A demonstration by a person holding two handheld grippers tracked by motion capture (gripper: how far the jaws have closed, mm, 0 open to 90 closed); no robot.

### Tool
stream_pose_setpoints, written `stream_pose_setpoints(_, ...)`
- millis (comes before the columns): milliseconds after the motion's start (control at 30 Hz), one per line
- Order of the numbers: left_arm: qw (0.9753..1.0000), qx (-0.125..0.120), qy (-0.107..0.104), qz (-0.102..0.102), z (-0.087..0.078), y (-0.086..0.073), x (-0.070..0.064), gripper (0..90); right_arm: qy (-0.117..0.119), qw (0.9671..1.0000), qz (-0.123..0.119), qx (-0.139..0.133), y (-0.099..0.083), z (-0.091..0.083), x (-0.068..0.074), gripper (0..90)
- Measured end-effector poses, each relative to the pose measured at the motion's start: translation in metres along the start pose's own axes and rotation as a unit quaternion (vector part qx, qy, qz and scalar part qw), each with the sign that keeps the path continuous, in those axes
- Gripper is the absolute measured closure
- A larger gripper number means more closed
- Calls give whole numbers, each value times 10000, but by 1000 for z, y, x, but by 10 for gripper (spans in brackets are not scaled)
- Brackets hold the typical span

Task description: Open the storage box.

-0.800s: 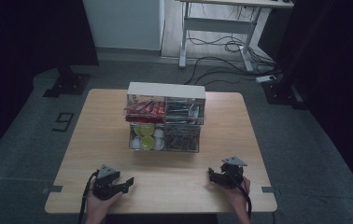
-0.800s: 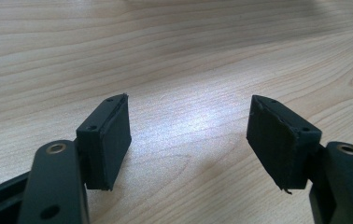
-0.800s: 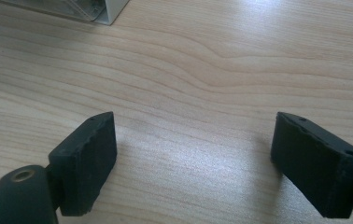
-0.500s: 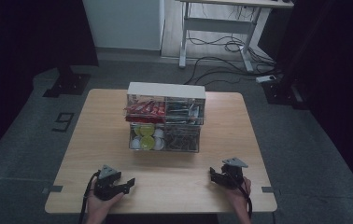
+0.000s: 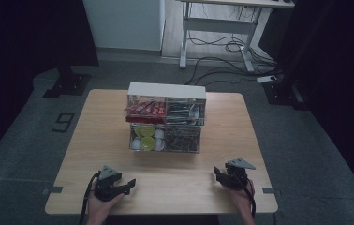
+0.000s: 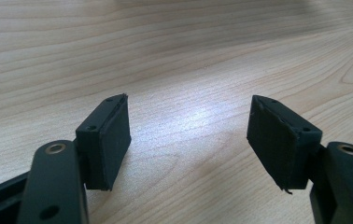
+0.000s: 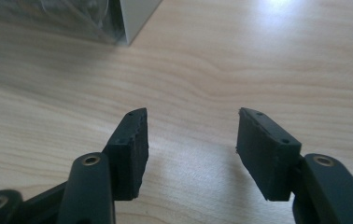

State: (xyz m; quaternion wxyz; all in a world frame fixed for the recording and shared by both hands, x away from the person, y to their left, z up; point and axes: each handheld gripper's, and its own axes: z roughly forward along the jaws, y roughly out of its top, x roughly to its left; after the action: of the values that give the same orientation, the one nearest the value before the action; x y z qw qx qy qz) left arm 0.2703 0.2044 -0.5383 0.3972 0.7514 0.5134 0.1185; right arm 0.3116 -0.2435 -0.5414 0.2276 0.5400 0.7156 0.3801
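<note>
Evidently early yet: both tools parked low at the near edge of the wooden table (image 5: 119, 117), left gripper (image 5: 127, 184) and right gripper (image 5: 218, 174) alike spread wide and holding nothing, bare wood between the black pads (image 6: 114, 140) in the left gripper view and likewise in the right gripper view; well apart from both, toward the middle of the table, stands the clear drawer organiser (image 5: 165, 119) with its white top, two tiers, red packets (image 5: 144, 110) upper left, yellow and white round capsules (image 5: 147, 138) lower left, darker items on the right side too dim to name; a corner of the organiser's pale wall (image 7: 135, 18) just visible at the top of the right gripper view, so already roughly aimed that way. Probably best to lift each hand clear of the wood before travelling, rather than dragging pads across it; approach the front face squarely and level, jaws kept apart until a drawer lip or handle sits truly between them; cannot tell from here what kind of pull the drawers offer, so slow down on arrival and look; steady the casing with one tool while the other draws, since a light plastic box seems likely to slide or tip forward; close gently, only enough to hold.
</note>
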Motion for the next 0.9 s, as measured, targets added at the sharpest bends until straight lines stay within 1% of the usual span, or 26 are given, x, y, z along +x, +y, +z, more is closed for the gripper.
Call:
stream_pose_setpoints(67, 10000, 1, 1, -11, 0, 0, 0, 303, -5, 10000, 16, -35, 1, -2, 0, 448)
stream_pose_setpoints(167, 10000, -39, 6, -7, -2, 1, 0, 303, 5, 9997, 81, -222, 3, -10, -4, 463)
stream_pose_setpoints(233, 10000, -45, 9, -9, -2, 1, 0, 303, 12, 9996, 108, -262, 4, -12, -4, 466)
stream_pose_setpoints(267, 10000, -48, 22, -15, -3, 1, 0, 303, 57, 9992, 145, -369, 4, -14, -5, 474)
stream_pose_setpoints(333, 10000, -49, 20, -18, -3, 1, 0, 303, 75, 9991, 143, -388, 4, -15, -5, 476)
stream_pose_setpoints(500, 10000, -52, 23, -29, -3, 1, 2, 303, 184, 9983, 118, -535, 8, -20, 1, 500)
stream_pose_setpoints(533, 10000, -54, 22, -28, -3, 1, 2, 303, 204, 9981, 107, -565, 9, -21, 1, 517)
stream_pose_setpoints(700, 10000, -49, 19, -25, -3, 1, 1, 302, 293, 9976, 103, -625, 13, -26, 4, 557)
stream_pose_setpoints(800, 10000, -44, 12, -28, -3, 1, 0, 301, 361, 9964, 129, -752, 17, -32, 6, 589)
stream_pose_setpoints(867, 10000, -41, 6, -23, -3, 1, 0, 301, 374, 9961, 129, -783, 17, -33, 7, 595)
stream_pose_setpoints(900, 10000, -38, 8, -26, -2, 0, 0, 301, 426, 9956, 99, -824, 19, -35, 8, 612)
